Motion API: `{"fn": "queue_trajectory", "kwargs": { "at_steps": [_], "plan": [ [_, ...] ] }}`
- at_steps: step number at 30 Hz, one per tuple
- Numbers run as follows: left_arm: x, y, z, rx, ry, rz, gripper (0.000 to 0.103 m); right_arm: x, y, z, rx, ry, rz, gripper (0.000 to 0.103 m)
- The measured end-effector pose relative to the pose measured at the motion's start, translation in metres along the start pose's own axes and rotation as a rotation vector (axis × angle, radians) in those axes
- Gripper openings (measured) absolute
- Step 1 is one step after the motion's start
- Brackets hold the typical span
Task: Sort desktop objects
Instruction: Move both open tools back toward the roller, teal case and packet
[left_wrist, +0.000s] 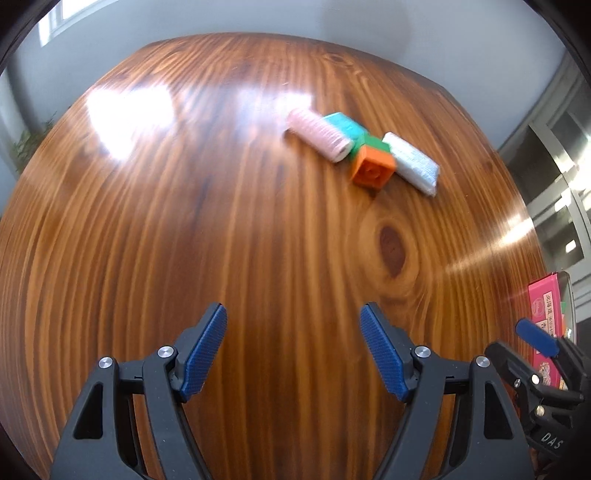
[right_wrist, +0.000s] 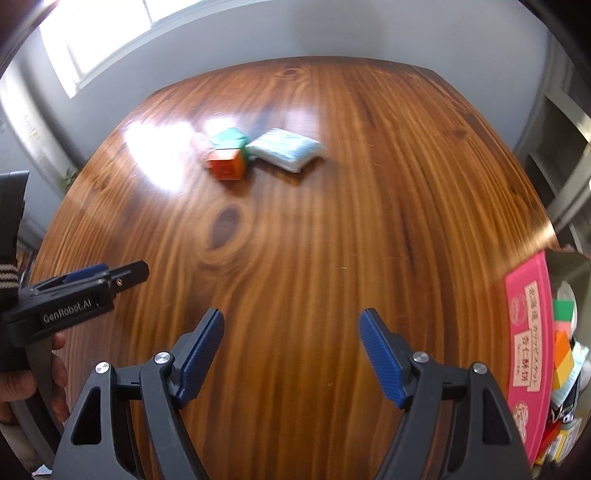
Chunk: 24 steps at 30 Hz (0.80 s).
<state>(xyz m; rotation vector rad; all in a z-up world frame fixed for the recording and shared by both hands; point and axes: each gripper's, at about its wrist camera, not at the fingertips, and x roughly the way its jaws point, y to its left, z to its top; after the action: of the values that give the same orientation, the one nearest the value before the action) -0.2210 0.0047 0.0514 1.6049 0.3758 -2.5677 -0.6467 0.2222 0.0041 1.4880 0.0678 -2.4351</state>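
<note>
1. My left claw (left_wrist: 293, 350) and right claw (right_wrist: 291, 354) both gape wide, holding nothing, low in frame.
2. Orange block (left_wrist: 373, 168), pink roller (left_wrist: 319, 134) and white packet (left_wrist: 413, 162) cluster upper right on the desk (left_wrist: 221, 221).

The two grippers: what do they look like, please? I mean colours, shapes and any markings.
Both are alike. The left gripper and the right gripper have matte black plastic frames with triangular cut-outs, silver round screws at the joints, and blue ribbed pads on the fingers. From the right wrist view, the left gripper's side bears white lettering "GenRobot.AI". No cables show.
</note>
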Motion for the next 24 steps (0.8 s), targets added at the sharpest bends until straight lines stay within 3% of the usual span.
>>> {"fn": "queue_trajectory", "kwargs": {
  "at_steps": [6, 13, 24],
  "plan": [
    [0.013, -0.014, 0.042, 0.041, -0.016, -0.023, 0.078, 0.002, -0.010, 0.004, 0.041, 0.003, -0.033, 0.079],
    [0.021, -0.028, 0.083, 0.070, -0.048, -0.018, 0.078, -0.014, -0.004, 0.004, -0.014, -0.054, -0.038, 0.080],
    [0.039, -0.022, 0.098, 0.029, -0.029, -0.004, 0.078, -0.004, -0.011, 0.006, 0.022, -0.041, -0.019, 0.080]
  ]
}}
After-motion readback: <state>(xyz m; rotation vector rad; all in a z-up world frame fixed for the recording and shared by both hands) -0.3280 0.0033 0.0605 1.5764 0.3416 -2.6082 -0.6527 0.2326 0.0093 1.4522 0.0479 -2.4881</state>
